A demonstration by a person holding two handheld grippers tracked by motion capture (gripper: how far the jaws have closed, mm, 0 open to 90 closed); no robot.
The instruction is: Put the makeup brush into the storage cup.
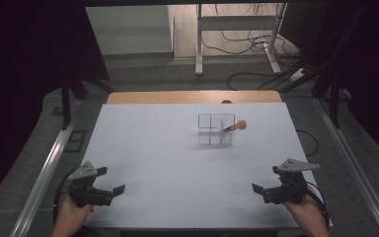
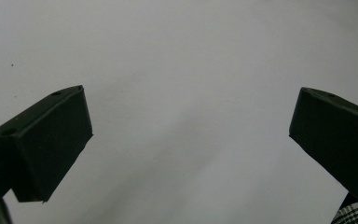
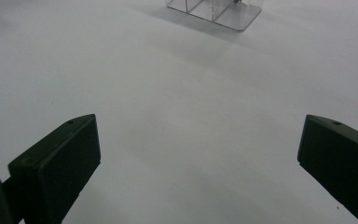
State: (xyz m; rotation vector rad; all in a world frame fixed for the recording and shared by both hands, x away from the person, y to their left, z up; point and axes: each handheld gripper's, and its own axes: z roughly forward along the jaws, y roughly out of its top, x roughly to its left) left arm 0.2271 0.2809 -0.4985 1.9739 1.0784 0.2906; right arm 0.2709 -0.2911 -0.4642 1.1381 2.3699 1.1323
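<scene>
High view: left tongs (image 1: 112, 180), right tongs (image 1: 265, 178) wide open, empty.

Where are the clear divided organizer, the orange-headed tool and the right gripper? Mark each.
clear divided organizer (image 1: 210, 134): high view, on its front wall.
orange-headed tool (image 1: 240, 124): high view, on its round orange head.
right gripper (image 1: 257, 189): high view, between its open jaws.

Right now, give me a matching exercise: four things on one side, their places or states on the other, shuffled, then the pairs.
Things:
1. left tongs
2. right tongs
3. clear divided organizer
4. orange-headed tool

Places or states:
A. stands on the white table, right of centre, toward the far side
B. open, at the near right edge
C. leans out of the organizer's right side
D. open, at the near left edge

Pairs: 1-D, 2-B, 3-A, 4-C
</scene>
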